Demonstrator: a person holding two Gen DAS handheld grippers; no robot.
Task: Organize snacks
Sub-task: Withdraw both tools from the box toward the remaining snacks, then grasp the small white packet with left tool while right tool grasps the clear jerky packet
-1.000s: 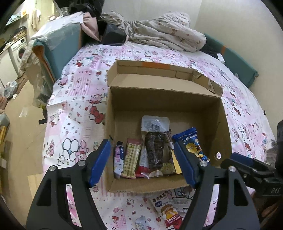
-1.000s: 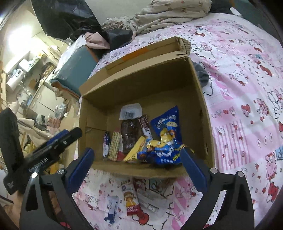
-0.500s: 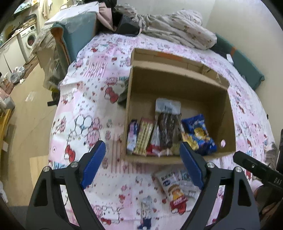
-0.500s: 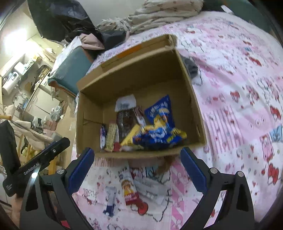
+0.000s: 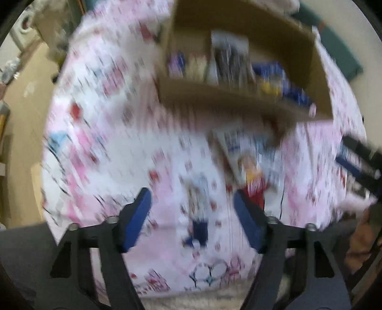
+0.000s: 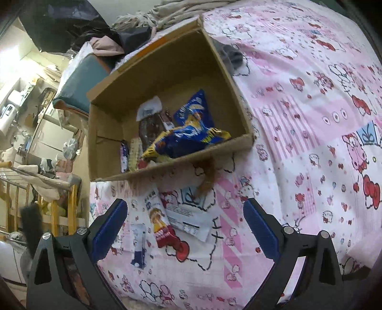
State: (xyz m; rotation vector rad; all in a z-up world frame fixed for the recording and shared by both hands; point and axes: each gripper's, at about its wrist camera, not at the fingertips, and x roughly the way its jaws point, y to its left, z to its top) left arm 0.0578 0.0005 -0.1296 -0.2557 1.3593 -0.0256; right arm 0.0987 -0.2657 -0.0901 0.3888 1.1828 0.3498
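Pink cartoon-print cotton bedsheet (image 6: 298, 147) covers the bed; cluttered room beyond, with rumpled beige bedding (image 6: 167, 12) at the far end. Left gripper (image 5: 192, 207) jaws apart and just been closing, nothing clamped; a slim white-and-blue snack stick pack (image 5: 198, 214) lies on the sheet between them, view heavily blurred. Right gripper (image 6: 185, 217) jaws wide apart, empty; between them, flat on the sheet, a glossy white-and-red snack packet (image 6: 158, 219) overlapped by a white printed sachet (image 6: 188, 217). Just past these, an open brown cardboard box (image 6: 181, 164) holds a crinkled blue-and-yellow foil snack bag (image 6: 191, 136), a dark snack pack and thin bars.
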